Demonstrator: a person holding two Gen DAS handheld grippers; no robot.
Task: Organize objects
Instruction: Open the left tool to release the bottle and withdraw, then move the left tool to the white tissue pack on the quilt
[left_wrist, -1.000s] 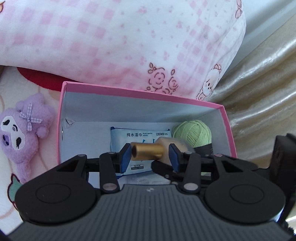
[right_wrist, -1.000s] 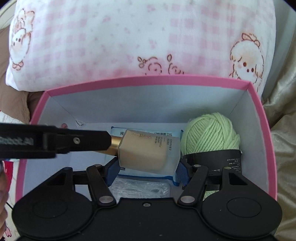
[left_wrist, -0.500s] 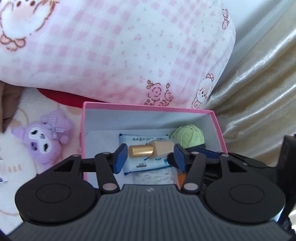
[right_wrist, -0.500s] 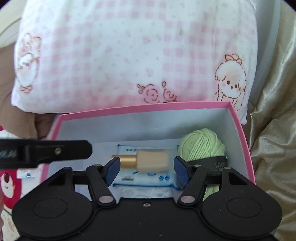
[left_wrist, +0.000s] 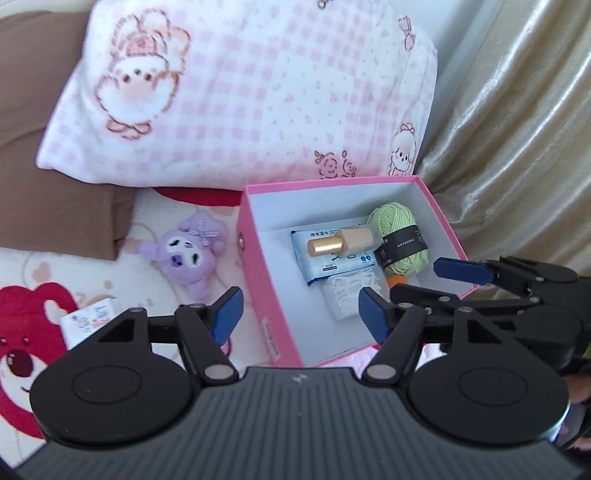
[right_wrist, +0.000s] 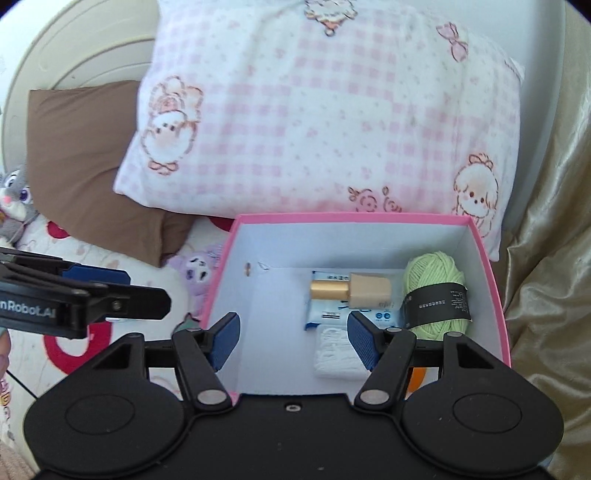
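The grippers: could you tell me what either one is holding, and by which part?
Nothing: both the left gripper and right gripper are open; the bottle lies in the box.

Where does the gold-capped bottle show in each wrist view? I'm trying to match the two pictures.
Left wrist: gold-capped bottle right of centre, lying on the blue wipes pack inside the pink box.
Right wrist: gold-capped bottle just right of centre, on the same pack.
Shared landmark: the green yarn ball, immediately right of the bottle in both.
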